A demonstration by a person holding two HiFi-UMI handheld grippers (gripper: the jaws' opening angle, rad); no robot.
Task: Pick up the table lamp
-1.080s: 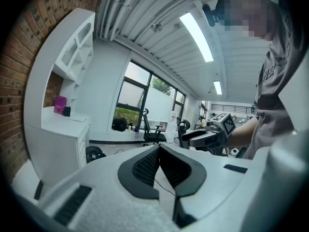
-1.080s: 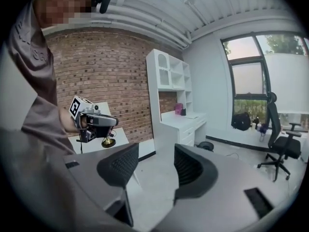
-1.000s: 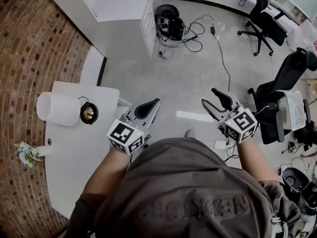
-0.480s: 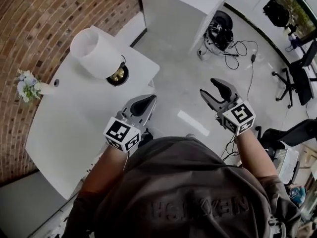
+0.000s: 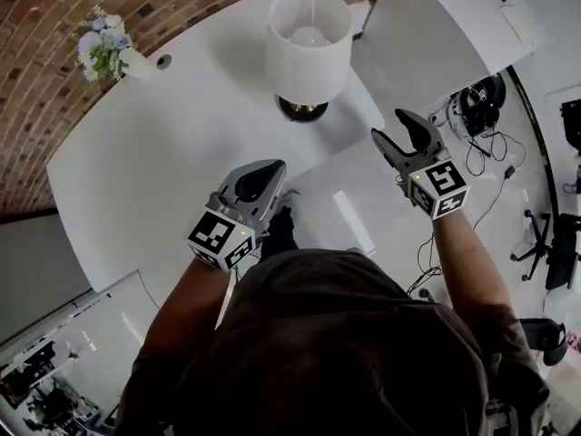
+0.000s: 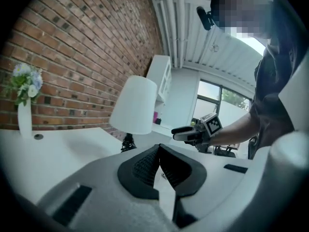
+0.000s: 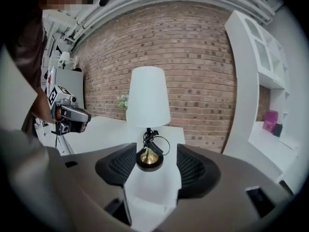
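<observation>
White desk [image 5: 154, 162] against brick wall [image 5: 54, 25]. Upper centre: table lamp [image 5: 309, 44], base half hidden by shade. Fingers of left gripper [image 5: 266, 167] together; of right gripper [image 5: 398, 127] apart, just opened wider, nothing between.

Red brick wall [image 5: 54, 25] behind a white table [image 5: 136, 180], with a vase of flowers [image 5: 109, 51] near its far edge. Grey floor [image 5: 408, 62] to the right, with a white cabinet [image 5: 490, 12] and tangled cables [image 5: 481, 148].

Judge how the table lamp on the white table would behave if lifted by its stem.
The table lamp likely tips easily: a wide shade sits high on a thin stem above a small round base. The shade looks thin, so squeezing may dent it. The cord bundled at the base could dangle or snag.
</observation>
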